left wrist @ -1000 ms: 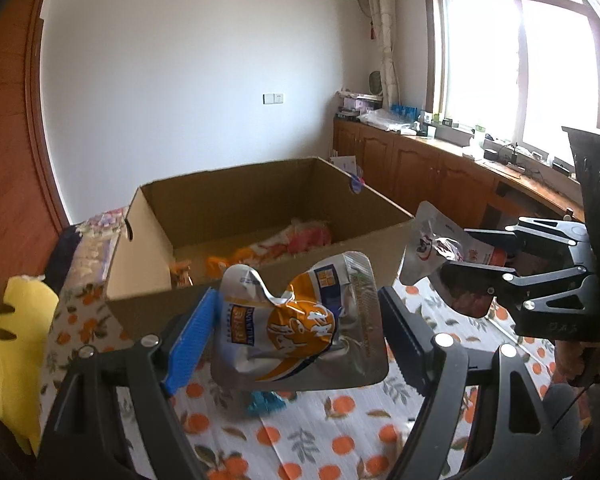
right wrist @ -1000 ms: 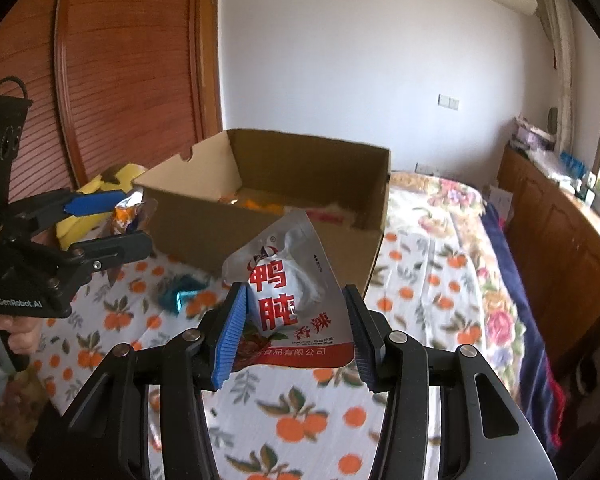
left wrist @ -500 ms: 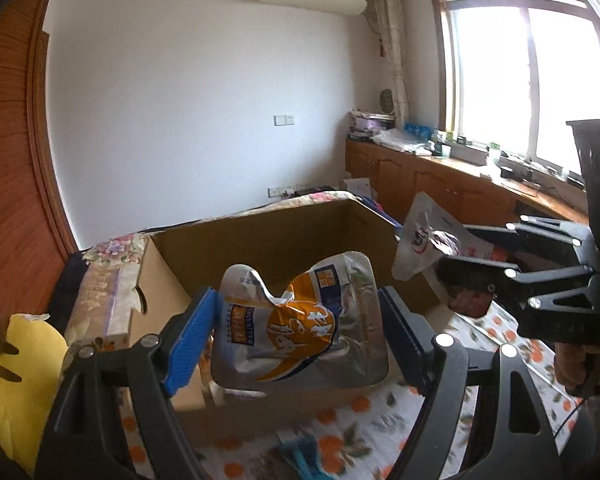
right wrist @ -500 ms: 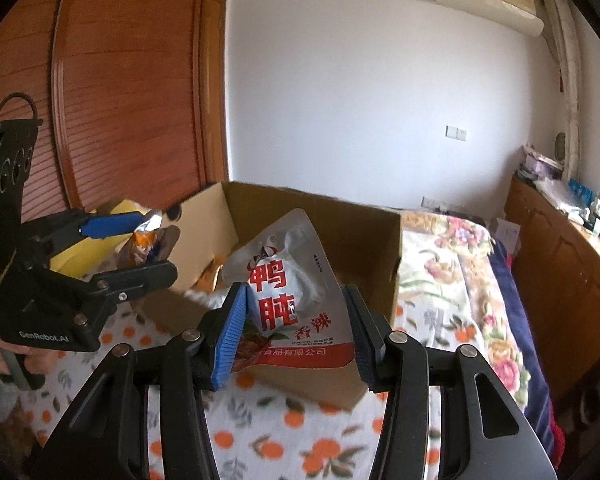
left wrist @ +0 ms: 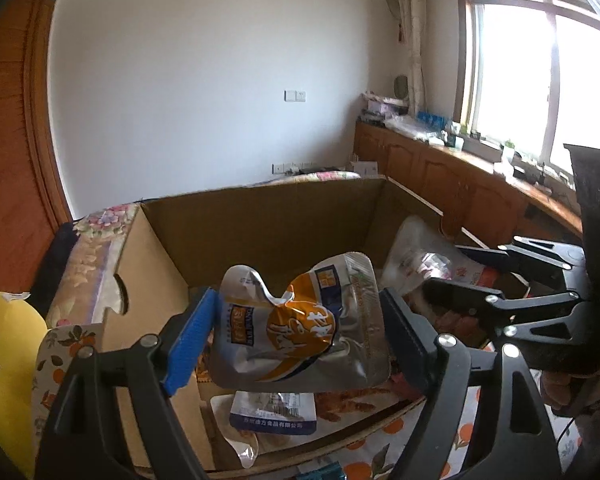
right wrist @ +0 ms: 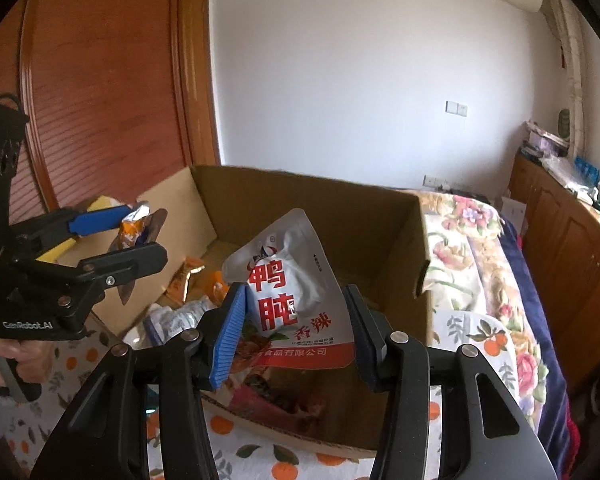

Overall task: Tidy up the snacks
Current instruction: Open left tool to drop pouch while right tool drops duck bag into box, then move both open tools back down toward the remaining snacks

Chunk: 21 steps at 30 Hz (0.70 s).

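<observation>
My left gripper (left wrist: 296, 320) is shut on a crumpled silver and orange snack pouch (left wrist: 300, 344) and holds it over the open cardboard box (left wrist: 260, 204). My right gripper (right wrist: 294, 320) is shut on a white pouch with red characters (right wrist: 288, 276), also above the box (right wrist: 380, 232). In the left wrist view the right gripper (left wrist: 456, 274) comes in from the right with its white pouch (left wrist: 416, 248). In the right wrist view the left gripper (right wrist: 140, 236) shows at the left with its orange pouch (right wrist: 132, 232). Several snack packets (left wrist: 272, 408) lie on the box floor.
The box stands on a bed sheet with an orange print (right wrist: 260, 456); a floral quilt (right wrist: 480, 248) lies behind and to the right. A yellow cushion (left wrist: 4, 360) is left of the box. Wooden cabinets (left wrist: 440, 184) run under the window, and a wooden wardrobe (right wrist: 100, 80) stands at the left.
Both grippers have moved forward with their pouches, from in front of the box's near wall to over its open top. The box interior now fills the lower views.
</observation>
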{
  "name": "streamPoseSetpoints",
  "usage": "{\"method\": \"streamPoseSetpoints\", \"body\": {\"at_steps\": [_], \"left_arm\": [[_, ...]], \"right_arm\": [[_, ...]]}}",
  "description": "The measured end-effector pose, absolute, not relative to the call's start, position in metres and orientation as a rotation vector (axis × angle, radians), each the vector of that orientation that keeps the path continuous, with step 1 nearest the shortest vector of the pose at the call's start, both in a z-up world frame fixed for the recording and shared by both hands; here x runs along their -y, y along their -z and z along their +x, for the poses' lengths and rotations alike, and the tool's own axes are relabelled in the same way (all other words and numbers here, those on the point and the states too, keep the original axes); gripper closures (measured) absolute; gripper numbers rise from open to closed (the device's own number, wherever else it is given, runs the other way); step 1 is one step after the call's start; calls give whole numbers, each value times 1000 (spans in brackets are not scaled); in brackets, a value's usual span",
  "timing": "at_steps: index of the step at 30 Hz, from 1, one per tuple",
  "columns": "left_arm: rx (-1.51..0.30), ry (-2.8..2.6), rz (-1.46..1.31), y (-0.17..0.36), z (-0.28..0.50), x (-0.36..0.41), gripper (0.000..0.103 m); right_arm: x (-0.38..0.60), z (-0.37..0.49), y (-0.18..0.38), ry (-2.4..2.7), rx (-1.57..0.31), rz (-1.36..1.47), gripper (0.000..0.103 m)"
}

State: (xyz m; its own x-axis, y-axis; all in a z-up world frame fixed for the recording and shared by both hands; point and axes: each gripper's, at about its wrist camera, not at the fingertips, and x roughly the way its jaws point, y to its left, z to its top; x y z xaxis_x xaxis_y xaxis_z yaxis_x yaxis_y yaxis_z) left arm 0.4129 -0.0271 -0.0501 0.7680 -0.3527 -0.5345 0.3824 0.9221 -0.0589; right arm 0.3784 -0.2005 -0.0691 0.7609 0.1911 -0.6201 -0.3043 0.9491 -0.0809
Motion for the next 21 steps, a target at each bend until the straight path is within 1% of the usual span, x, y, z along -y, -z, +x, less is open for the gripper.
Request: {"method": "streamPoseSetpoints", "body": {"at_steps": [1, 2, 9, 14, 21], "left_arm": [[-574, 394, 63, 51, 413, 29, 20], [-578, 392, 71, 52, 412, 33, 20], [-580, 389, 95, 46, 407, 39, 15], [-592, 383, 83, 41, 403, 35, 14], [-577, 394, 80, 30, 368, 29, 14]], "right_arm": [[198, 380, 73, -274, -669, -186, 50], [197, 381, 74, -270, -673, -190, 45], [195, 375, 70, -277, -679, -188, 44], [197, 353, 54, -270, -654, -197, 44], [198, 308, 34, -268, -654, -187, 44]]}}
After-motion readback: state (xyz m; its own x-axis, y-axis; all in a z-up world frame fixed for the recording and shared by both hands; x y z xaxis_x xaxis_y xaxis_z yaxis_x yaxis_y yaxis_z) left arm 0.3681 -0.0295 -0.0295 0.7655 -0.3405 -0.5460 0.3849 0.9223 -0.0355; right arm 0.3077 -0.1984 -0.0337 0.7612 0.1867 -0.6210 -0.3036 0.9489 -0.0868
